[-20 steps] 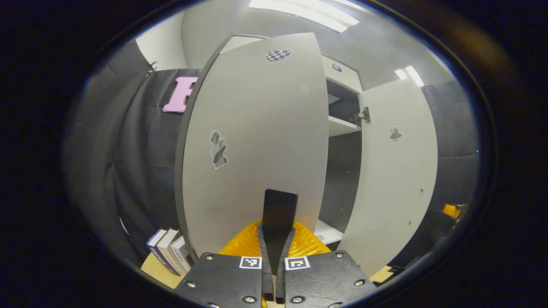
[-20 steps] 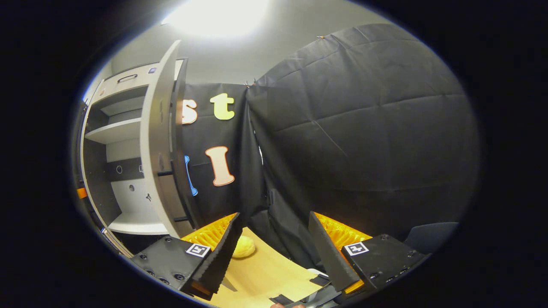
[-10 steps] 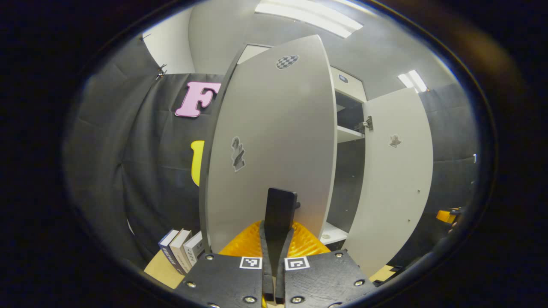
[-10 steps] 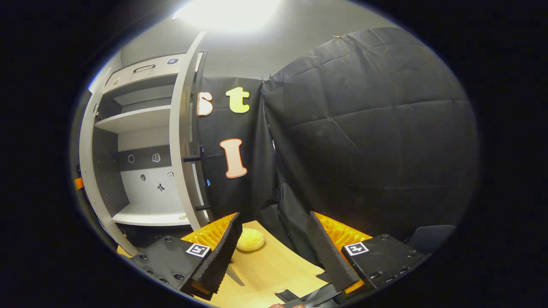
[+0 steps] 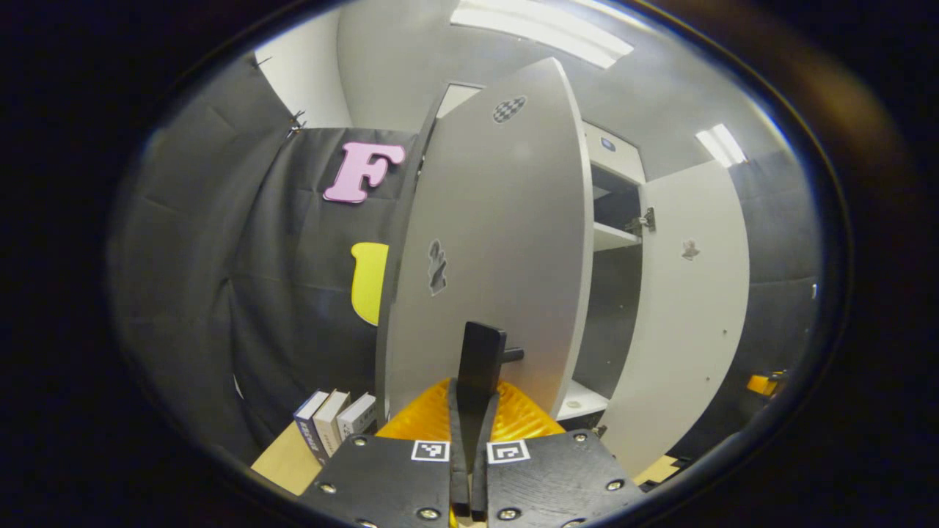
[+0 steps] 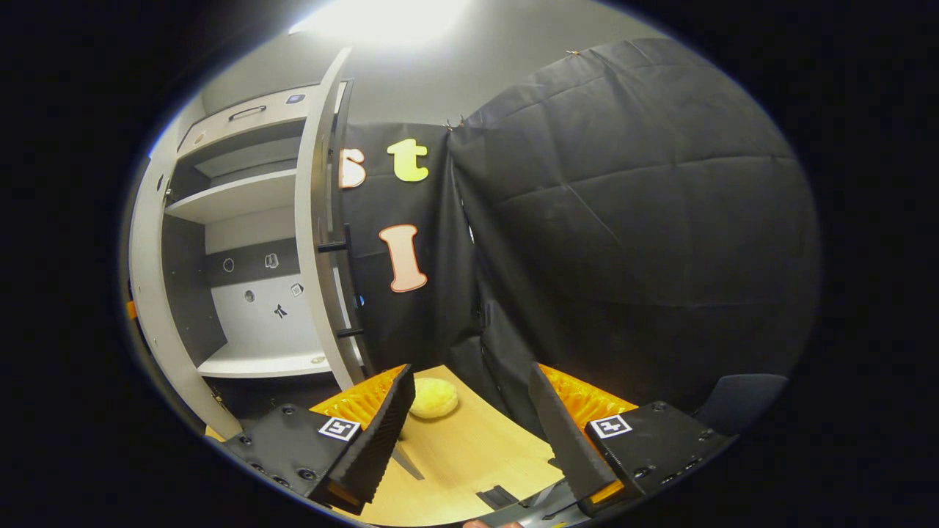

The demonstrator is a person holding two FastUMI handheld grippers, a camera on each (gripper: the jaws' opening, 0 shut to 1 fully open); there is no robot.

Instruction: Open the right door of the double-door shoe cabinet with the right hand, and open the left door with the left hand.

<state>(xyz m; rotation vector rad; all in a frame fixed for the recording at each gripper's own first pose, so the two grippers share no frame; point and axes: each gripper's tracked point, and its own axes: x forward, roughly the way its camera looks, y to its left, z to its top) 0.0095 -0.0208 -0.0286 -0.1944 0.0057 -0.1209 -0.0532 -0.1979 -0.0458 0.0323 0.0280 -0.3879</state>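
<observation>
From the left gripper view, my left gripper (image 5: 469, 411) has its fingers pressed together around the dark handle (image 5: 510, 355) of the left door (image 5: 499, 242), swung well out from the shoe cabinet (image 5: 612, 220). Beyond it, the right door (image 5: 689, 308) stands wide open. In the right gripper view, my right gripper (image 6: 469, 433) is spread apart – holding nothing – over a wooden tabletop (image 6: 469, 469), a yellow bun-like thing (image 6: 433, 397) near the cabinet.

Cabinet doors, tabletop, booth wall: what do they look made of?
Left door and right door: likely laminated board, matt pale grey; flat faces, darker edges, a metal hinge on the right one. Tabletop: light wood or wood-look laminate, with visible grain lines. Booth wall: black cloth, creased and hanging in folds.
</observation>
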